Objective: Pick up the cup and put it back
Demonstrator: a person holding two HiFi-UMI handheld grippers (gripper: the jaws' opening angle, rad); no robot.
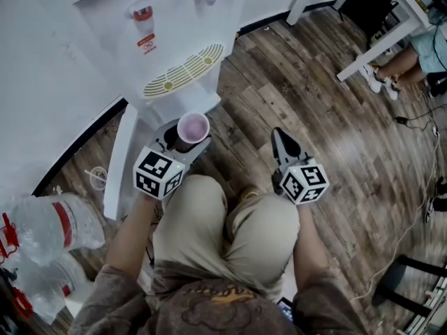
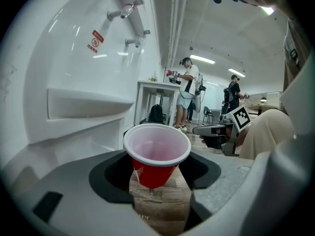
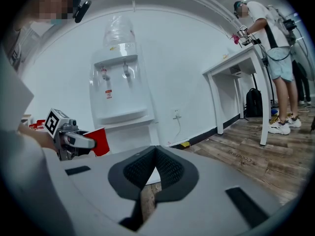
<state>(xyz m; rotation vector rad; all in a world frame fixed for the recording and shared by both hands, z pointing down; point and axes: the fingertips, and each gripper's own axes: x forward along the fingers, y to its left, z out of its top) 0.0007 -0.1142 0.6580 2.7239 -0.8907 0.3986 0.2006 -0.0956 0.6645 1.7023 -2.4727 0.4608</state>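
A red plastic cup [image 1: 192, 130] with a pale inside sits upright between the jaws of my left gripper [image 1: 183, 139], which is shut on it just in front of the white water dispenser [image 1: 150, 40]. In the left gripper view the cup [image 2: 156, 156] fills the gap between the dark pads, above the wood floor. It shows from the side as a red cup [image 3: 100, 141] in the right gripper view. My right gripper [image 1: 283, 144] hangs to the right over the floor, its jaws touching with nothing between them [image 3: 153, 163].
The dispenser's drip tray [image 1: 183, 70] lies beyond the cup, with two taps [image 2: 129, 26] above. Large water bottles [image 1: 49, 229] stand at lower left. A white table [image 1: 363, 26] and standing people [image 2: 187, 90] are off to the right.
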